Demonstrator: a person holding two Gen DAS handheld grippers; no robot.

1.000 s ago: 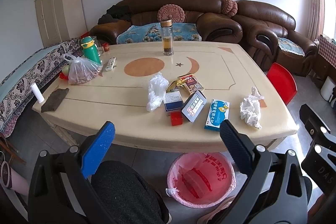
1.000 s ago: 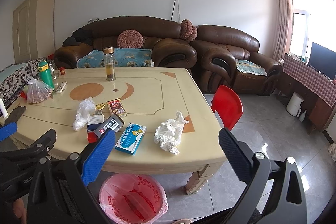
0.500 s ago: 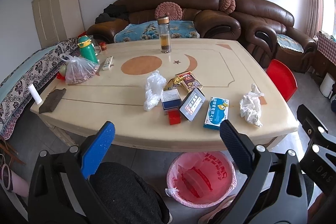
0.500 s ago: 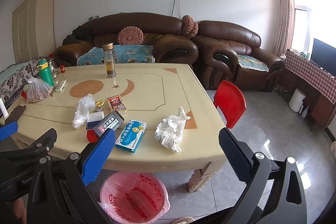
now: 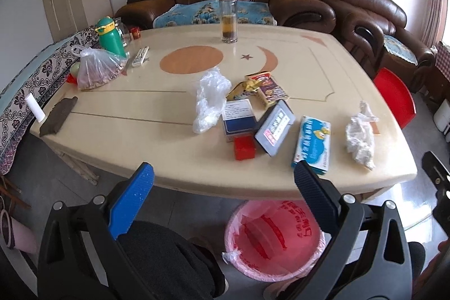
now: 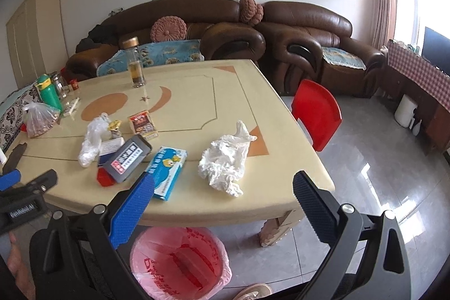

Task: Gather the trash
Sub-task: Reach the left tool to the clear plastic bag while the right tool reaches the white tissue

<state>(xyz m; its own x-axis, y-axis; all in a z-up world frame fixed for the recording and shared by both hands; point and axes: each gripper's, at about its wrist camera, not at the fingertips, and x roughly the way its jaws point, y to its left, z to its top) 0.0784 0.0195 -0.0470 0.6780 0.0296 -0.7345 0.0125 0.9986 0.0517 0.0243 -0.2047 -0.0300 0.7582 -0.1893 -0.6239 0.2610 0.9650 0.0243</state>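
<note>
Trash lies on the cream table [image 5: 112, 131]: a crumpled white tissue [image 5: 361, 135] [image 6: 225, 159], a blue-and-white box [image 5: 312, 144] [image 6: 167, 170], a grey box [image 5: 274, 127] [image 6: 128, 158], a small red box [image 5: 244, 148], a clear crumpled bag [image 5: 209, 99] [image 6: 91, 138], a blue carton [image 5: 237, 120], and a red-brown pack [image 5: 270, 87] [image 6: 143, 124]. A bin with a pink liner [image 5: 274, 238] [image 6: 180, 263] stands under the near edge. My left gripper [image 5: 222, 184] and right gripper [image 6: 222, 190] are open and empty, just before the table edge.
A glass tea bottle [image 5: 228, 16], a green flask [image 5: 109, 37], a remote [image 5: 140, 56], a bag of food [image 5: 95, 68] and a dark cloth [image 5: 57, 115] are on the table. A red chair [image 6: 316, 114] stands to the right. Brown sofas [image 6: 309, 47] stand behind.
Both grippers have moved forward toward the table, so the trash looks closer. Both stay open. Nothing on the table has moved.
</note>
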